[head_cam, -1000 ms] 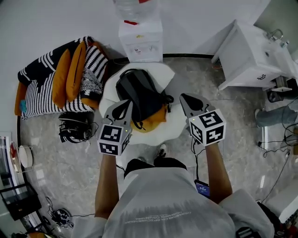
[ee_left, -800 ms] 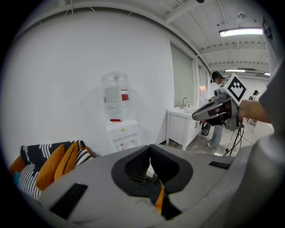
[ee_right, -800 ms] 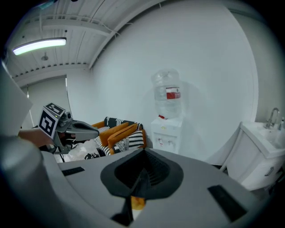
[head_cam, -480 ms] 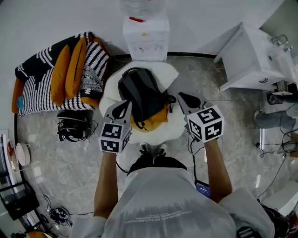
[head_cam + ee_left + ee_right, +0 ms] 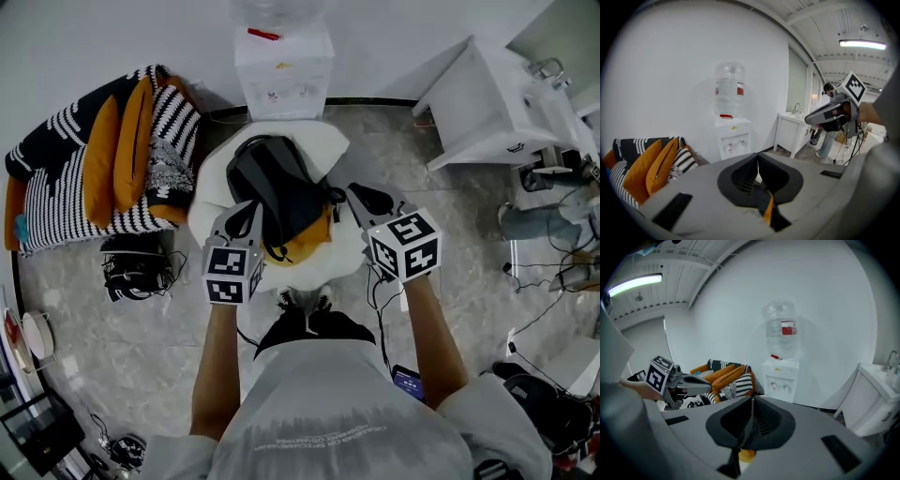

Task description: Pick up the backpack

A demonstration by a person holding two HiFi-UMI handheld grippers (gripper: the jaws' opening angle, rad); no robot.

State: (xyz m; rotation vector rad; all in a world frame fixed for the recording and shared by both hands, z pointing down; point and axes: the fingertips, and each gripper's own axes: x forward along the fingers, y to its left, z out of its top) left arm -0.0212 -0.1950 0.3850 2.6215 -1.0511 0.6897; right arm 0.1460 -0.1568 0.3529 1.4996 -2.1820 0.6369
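Observation:
A black backpack (image 5: 272, 183) with an orange patch lies on a round white seat (image 5: 323, 145). My left gripper (image 5: 246, 208) hovers over the backpack's near left edge. Its jaws have just been opening and now stand a crack apart, with nothing between them (image 5: 758, 159). My right gripper (image 5: 359, 191) is shut and empty, just right of the backpack beside its strap. From the left gripper view the right gripper (image 5: 813, 119) shows at the right. From the right gripper view the left gripper (image 5: 704, 385) shows at the left.
A water dispenser (image 5: 281, 66) stands against the wall behind the seat. A striped sofa with orange cushions (image 5: 103, 159) is at the left, with a black bag (image 5: 131, 272) on the floor below it. A white sink cabinet (image 5: 492, 103) and cables (image 5: 553, 281) are at the right.
Both grippers have moved forward and lower, closer in beside the backpack. The person's feet have come up to the seat. The left jaws have parted slightly.

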